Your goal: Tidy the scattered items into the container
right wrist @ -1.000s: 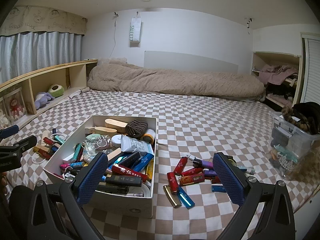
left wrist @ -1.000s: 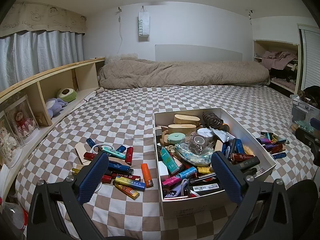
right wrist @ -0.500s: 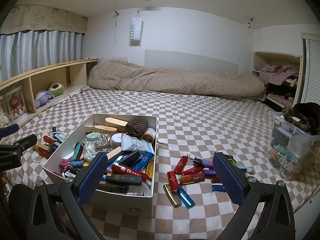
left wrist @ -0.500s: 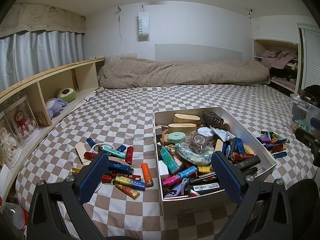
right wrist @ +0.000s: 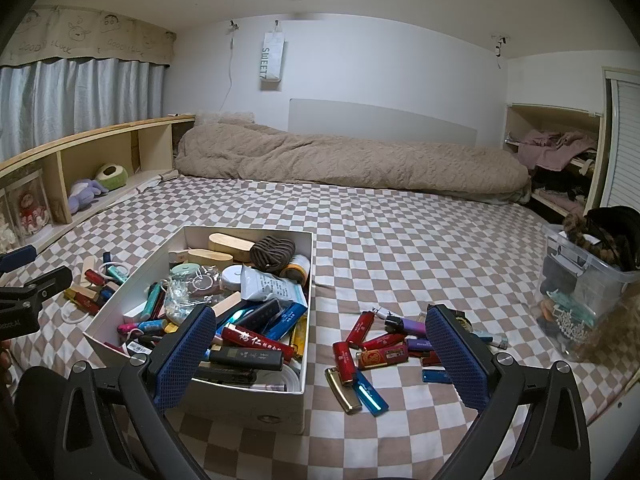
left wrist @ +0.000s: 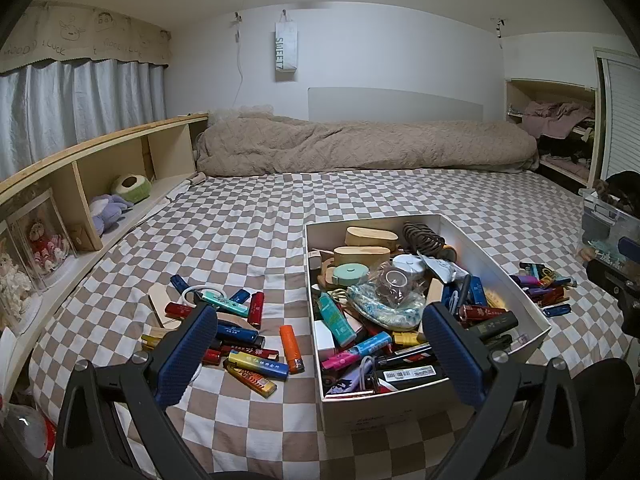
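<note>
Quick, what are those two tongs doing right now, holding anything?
Left tongs: open, holding nothing, above the bed between the scattered lighters and the white box.
Right tongs: open, holding nothing.

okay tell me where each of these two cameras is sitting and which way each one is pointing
Left wrist: rides the left tool, open, facing up the bed over the left lighter pile and white box; the right tool's tip shows at right.
Right wrist: rides the right tool, open, over the box and right lighter pile; the left tool shows at left.
Shared: box, bed, beige duvet.
</note>
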